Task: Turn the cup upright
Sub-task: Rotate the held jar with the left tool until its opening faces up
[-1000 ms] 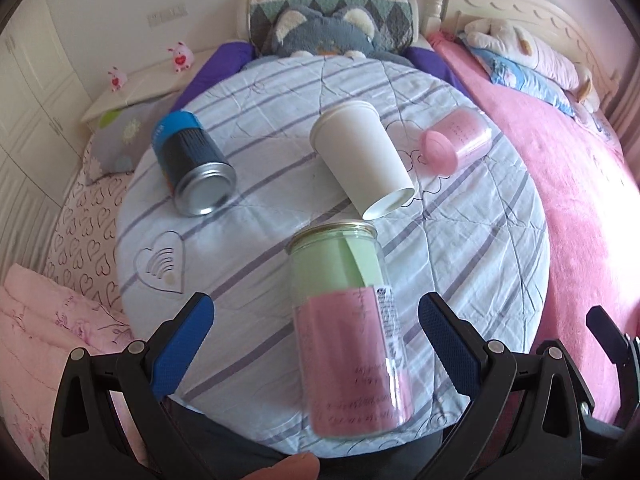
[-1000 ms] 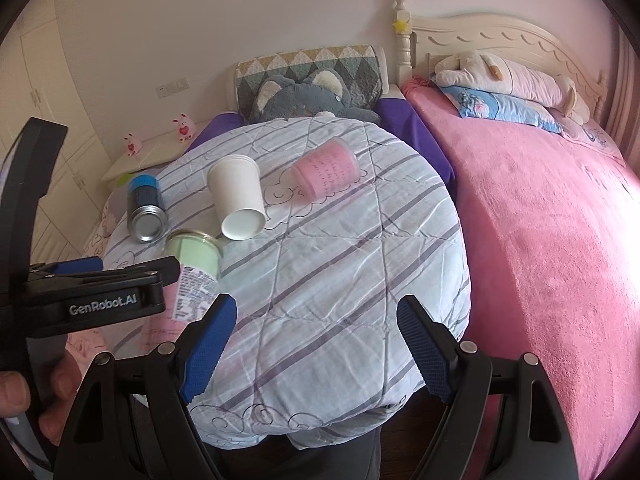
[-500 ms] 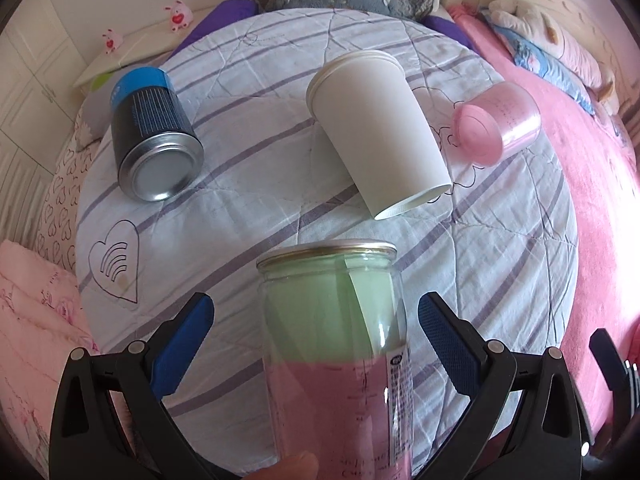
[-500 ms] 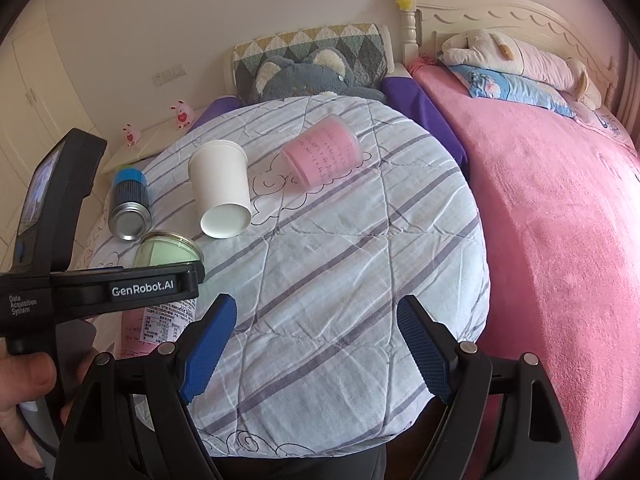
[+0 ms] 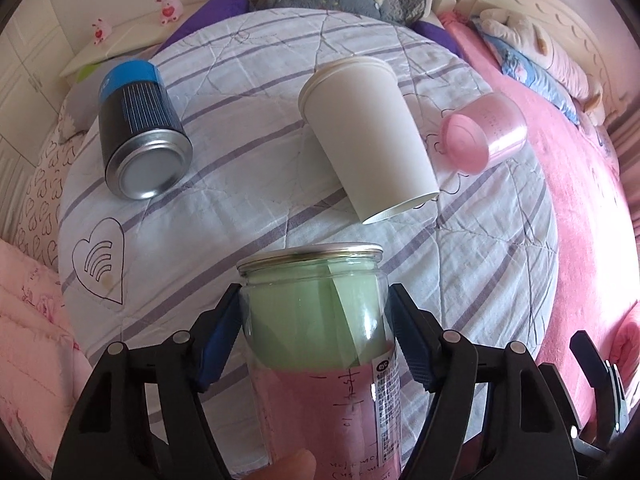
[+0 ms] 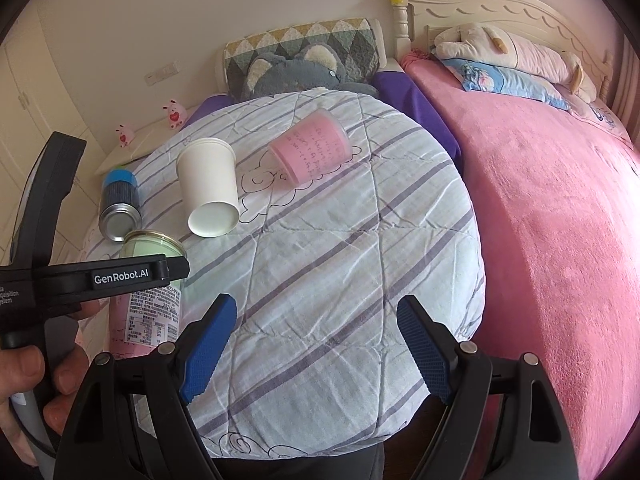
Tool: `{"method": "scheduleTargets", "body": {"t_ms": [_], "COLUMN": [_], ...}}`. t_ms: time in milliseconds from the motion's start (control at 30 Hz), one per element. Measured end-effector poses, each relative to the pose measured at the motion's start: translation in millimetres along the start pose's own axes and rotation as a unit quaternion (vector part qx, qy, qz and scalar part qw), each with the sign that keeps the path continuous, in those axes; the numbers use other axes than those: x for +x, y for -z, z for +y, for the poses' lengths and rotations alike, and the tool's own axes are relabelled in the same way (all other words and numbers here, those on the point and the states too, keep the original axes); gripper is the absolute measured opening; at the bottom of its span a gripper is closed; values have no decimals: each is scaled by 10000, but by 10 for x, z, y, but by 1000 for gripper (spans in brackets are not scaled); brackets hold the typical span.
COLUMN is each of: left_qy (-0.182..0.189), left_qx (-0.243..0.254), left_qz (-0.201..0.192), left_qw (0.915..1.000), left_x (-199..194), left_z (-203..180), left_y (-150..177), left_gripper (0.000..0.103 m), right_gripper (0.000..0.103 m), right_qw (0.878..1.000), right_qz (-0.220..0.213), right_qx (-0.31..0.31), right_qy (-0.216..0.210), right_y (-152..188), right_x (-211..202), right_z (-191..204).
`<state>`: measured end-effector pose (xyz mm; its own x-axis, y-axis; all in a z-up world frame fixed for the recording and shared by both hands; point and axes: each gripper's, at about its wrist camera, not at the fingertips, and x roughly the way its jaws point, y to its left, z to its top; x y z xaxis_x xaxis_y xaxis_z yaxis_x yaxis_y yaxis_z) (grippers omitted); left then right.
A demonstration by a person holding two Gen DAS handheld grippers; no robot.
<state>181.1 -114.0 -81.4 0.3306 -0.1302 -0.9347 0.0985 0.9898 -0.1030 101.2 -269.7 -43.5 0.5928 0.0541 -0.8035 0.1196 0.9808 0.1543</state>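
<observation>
I have the left gripper (image 5: 314, 338) pinched on the glass cup (image 5: 320, 336), its blue pads pressed against the green part of the wall just below the metal rim, one on each side. The cup lies on its side at the near edge of the striped quilt (image 5: 248, 200), rim pointing toward the white paper cup (image 5: 370, 138), which lies just beyond it. My right gripper (image 6: 316, 346) hangs with its fingers spread wide over bare quilt, to the right of the glass cup and holding nothing.

What worries me is the grip itself — smooth glass, a high hold near the rim, and most of the cup's length (the pink end) trailing back under the wrist. I judge that when I swing it upright the weight could twist it between the pads and let it slip. The quilt is soft and wrinkled, so a base set down on a fold may lean and topple. The rim could also sweep into the white paper cup and knock it toward the blue can (image 5: 140, 128) to its left.
</observation>
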Motion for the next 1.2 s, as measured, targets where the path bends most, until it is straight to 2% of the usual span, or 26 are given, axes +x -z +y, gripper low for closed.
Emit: {"method": "scheduleTargets", "body": {"t_ms": [300, 467, 900, 1067, 1200], "left_qy": [-45, -85, -402, -439, -416], "left_qx": [190, 290, 467, 516, 564], "left_qz": [-424, -789, -1871, -1936, -1768], "left_qw": [9989, 9964, 9804, 9787, 9818], "left_x": [-245, -437, -835, -841, -745], "left_z": [-13, -6, 31, 41, 35], "left_y": [-4, 4, 42, 91, 135], "left_gripper": [73, 73, 72, 72, 72], "right_gripper": [83, 83, 83, 83, 83], "right_qw": [10000, 9999, 9997, 9997, 9996], "right_qz": [-85, -124, -220, -254, -264], "right_qx": [11, 8, -36, -34, -31], "right_qy": [-5, -25, -24, 0, 15], "right_y": [11, 27, 86, 123, 149], "right_x": [-75, -115, -236, -289, -316], "right_z": [14, 37, 141, 163, 177]}}
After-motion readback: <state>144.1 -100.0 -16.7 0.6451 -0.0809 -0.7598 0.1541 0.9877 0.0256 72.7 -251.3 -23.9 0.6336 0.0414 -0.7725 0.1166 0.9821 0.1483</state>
